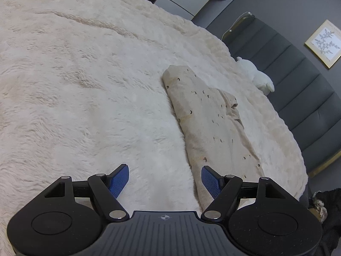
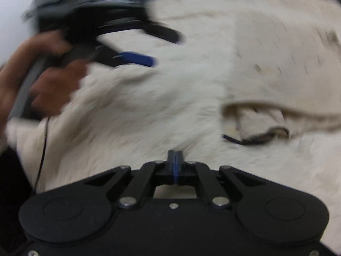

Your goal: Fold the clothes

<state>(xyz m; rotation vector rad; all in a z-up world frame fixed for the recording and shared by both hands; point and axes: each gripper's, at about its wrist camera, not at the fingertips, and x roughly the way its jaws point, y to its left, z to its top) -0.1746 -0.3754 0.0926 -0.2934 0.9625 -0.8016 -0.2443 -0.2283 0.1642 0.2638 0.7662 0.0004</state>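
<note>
Beige garment [image 1: 210, 115]: lay on the fluffy cream bedspread [image 1: 85, 74], towards the side nearest the grey headboard [image 1: 298, 81]; long narrow shape, already doubled lengthwise.
Pattern: small dark crescent marks scattered over the cloth.
Finish: left long edge straight and clean; a bunched ridge on the right, about midway along.
Progress (judged): partly folded; a crosswise fold into a compact stack seemed left to do.
Left gripper [image 1: 165, 181]: blue pads spread wide, nothing between them; right pad over the garment's near end, contact not determinable.
Right gripper [image 2: 175, 160]: fingers pressed together, empty, over bare bedspread.
Right view: heavily blurred; garment edge [image 2: 277, 111] visible with a dark trim, detail unreadable.
White soft object [image 1: 257, 74]: by headboard, apart from garment.
</note>
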